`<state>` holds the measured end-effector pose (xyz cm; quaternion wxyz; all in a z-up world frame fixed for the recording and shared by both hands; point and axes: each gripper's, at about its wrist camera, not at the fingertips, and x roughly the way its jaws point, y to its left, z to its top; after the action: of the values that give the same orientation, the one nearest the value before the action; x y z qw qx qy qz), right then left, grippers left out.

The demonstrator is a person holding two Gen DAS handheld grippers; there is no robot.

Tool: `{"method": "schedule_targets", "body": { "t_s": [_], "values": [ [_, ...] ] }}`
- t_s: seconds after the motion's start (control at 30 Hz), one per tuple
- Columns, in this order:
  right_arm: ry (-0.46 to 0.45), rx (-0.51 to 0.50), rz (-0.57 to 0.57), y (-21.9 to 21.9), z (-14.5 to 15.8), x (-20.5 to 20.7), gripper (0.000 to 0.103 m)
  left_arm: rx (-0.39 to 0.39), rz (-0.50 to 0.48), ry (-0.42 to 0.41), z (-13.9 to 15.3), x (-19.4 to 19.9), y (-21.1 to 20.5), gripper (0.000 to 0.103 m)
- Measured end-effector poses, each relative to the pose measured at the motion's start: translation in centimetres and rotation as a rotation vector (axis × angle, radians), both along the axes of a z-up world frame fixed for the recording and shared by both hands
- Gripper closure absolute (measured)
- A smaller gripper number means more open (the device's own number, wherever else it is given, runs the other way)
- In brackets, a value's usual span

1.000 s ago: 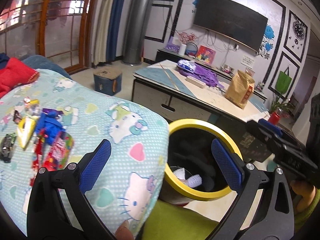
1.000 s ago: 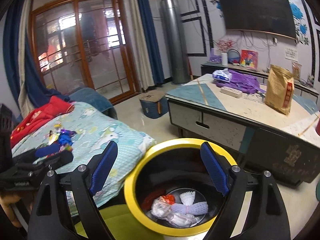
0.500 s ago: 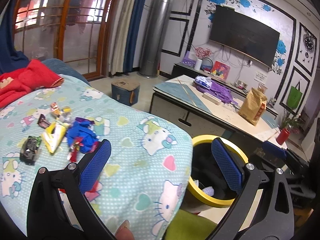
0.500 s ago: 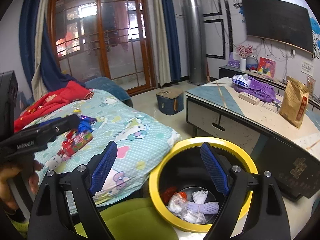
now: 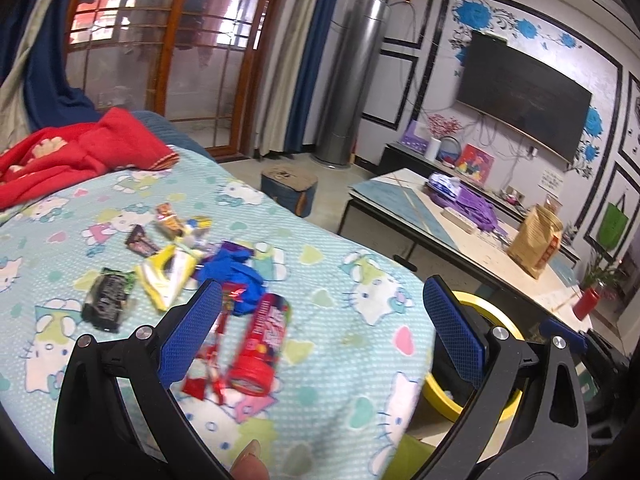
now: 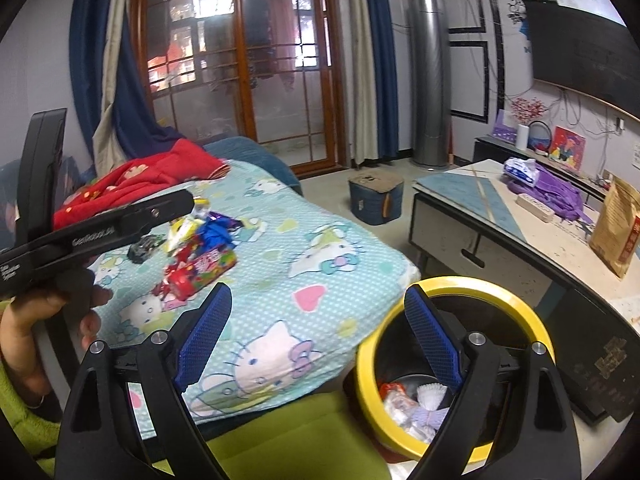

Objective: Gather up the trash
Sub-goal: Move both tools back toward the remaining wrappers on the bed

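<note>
The left tool (image 5: 320,320) has its blue pads wide apart with nothing between them. It hangs over a bed (image 5: 340,312) with a light blue cat-and-hearts cover. The right tool (image 6: 316,336) is wide apart too and holds nothing. In the right view you can see the side of the left tool with white letters on it, too blurry to read for sure, and a hand (image 6: 28,344) holding its grip.

The trash (image 5: 192,276) lies in a small heap in the middle of the bed. There is a red candy tube (image 5: 262,348) with colourful writing too blurred to read, a yellow wrapper (image 5: 168,272), a crumpled blue wrapper (image 5: 236,272), a dark green packet (image 5: 108,300) and a few smaller wrappers behind them. A red blanket (image 5: 72,156) sits at the far end of the bed.

Just beside the bed, on the floor, stands one black bin with a yellow rim (image 6: 460,288). White and red scraps lie inside it.

Across the room is a long desk (image 6: 500,216) with a brown paper bag (image 6: 616,228), a purple bag (image 6: 556,196) and a white power strip (image 6: 534,206). A dark TV (image 5: 524,96) hangs on the wall with blue flowers painted around it
</note>
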<state>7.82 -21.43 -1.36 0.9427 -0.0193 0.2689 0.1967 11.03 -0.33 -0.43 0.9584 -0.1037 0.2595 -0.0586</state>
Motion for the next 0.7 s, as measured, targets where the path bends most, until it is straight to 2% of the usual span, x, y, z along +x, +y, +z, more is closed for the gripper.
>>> {"method": "schedule_targets", "body": {
  "t_s": [0.37, 0.7],
  "values": [
    [0.041, 0.003, 0.073, 4.5, -0.4, 1.4, 0.017, -0.009, 0.133, 0.003, 0.0, 0.1, 5.8, 0.011],
    [0.118, 0.014, 0.118, 8.6, -1.5, 3.8, 0.017, -0.026, 0.231, 0.05, -1.0, 0.3, 10.7, 0.011]
  ]
}}
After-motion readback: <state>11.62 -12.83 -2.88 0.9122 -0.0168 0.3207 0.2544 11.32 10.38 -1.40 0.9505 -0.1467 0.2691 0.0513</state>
